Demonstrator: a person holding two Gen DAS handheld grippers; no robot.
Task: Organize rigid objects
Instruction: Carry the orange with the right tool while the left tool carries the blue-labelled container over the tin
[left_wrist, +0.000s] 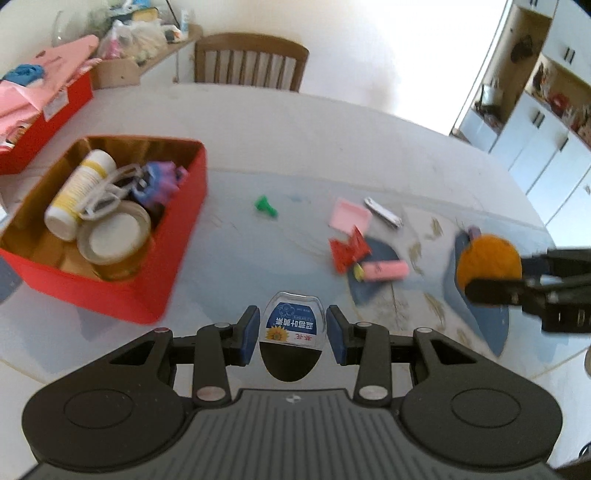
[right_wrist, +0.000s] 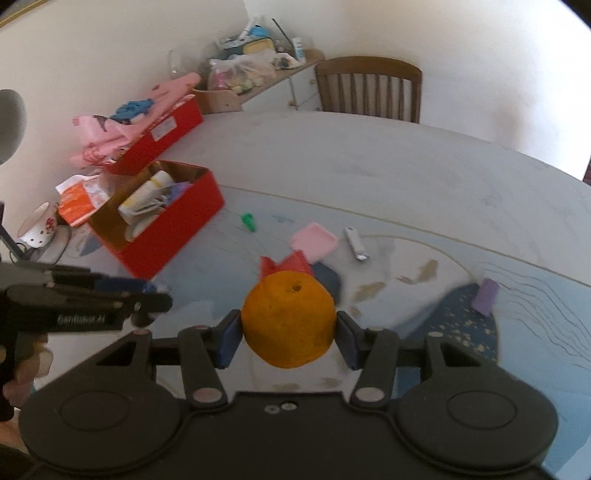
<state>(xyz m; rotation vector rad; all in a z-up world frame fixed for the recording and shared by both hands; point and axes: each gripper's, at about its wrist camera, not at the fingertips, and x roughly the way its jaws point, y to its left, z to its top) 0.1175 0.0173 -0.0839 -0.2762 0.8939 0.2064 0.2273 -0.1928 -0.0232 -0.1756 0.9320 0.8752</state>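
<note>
Orange: round fruit (right_wrist: 290, 319) with dull, dimpled skin and a dark stem scar on top, clamped between the blue pads of the right claw (right_wrist: 289, 338) and held up off the worktop (right_wrist: 369, 166).
Bottle: small clear flat bottle (left_wrist: 293, 334) with a blue and white label bearing a sunflower and red characters, dark in its lower part; it sits between the blue pads of the left claw (left_wrist: 293, 334), lifted clear of the worktop, pads closed in on its sides.
Red box: open red box (left_wrist: 110, 291) with a gold lining, to the left on the worktop; inside lie a white and yellow bottle (left_wrist: 79, 194), a roll of clear tape (left_wrist: 114, 240), a white looped piece and a purple toy (left_wrist: 162, 181).
Loose on the worktop: green piece (left_wrist: 265, 206), pink notepad (left_wrist: 350, 216), nail clipper (left_wrist: 383, 212), red folded paper (left_wrist: 347, 251), pink highlighter (left_wrist: 384, 270), purple block (right_wrist: 485, 296).
Second red box: farther back on the left (right_wrist: 162, 136), piled with pink cloth.
Behind: wooden chair (right_wrist: 369, 88) at the far edge.
</note>
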